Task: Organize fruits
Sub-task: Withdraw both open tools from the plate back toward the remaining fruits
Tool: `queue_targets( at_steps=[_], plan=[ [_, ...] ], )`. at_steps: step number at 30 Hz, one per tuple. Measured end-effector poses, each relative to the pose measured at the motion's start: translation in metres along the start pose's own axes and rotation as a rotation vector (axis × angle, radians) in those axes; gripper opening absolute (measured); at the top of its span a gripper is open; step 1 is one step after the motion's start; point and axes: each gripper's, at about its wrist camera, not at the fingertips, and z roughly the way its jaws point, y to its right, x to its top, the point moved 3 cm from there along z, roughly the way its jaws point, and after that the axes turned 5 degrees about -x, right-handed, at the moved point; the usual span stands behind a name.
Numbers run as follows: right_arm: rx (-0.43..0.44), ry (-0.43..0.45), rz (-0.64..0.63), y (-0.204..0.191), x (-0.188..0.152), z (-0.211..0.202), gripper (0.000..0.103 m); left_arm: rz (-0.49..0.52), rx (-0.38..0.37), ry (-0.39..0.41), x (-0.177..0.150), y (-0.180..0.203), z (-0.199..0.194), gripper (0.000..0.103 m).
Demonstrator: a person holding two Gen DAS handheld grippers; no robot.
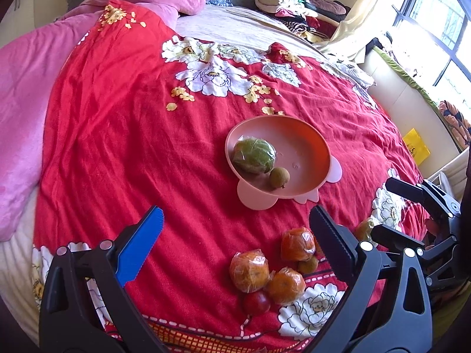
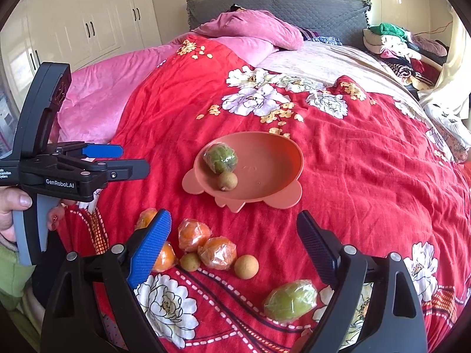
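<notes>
A pink bowl sits on the red floral bedspread and holds a wrapped green fruit and a small brown fruit. Wrapped oranges, small brown fruits and a small red fruit lie on the spread near the front. Another wrapped green fruit lies near my right gripper. My left gripper is open and empty above the oranges. My right gripper is open and empty above the loose fruits.
The red bedspread covers most of the bed, with a pink quilt at the left. Folded clothes are piled at the far corner. A window is at the right, white wardrobes at the left.
</notes>
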Motion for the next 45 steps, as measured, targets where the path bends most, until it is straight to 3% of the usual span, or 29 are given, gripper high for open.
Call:
queue_targets(
  at_steps=[25,42,45],
  plan=[
    [0.009,-0.060,-0.001,-0.013,-0.035,-0.001,0.087,0.022,0.007,-0.083,-0.046,0.005,0.004,0.093],
    [0.035,-0.124,0.007,-0.021,-0.055,0.006,0.087,0.013,-0.042,-0.143,-0.064,0.009,0.014,0.093],
    [0.039,-0.133,0.016,-0.022,-0.058,0.008,0.087,0.006,-0.051,-0.149,-0.065,0.009,0.016,0.089]
  ],
)
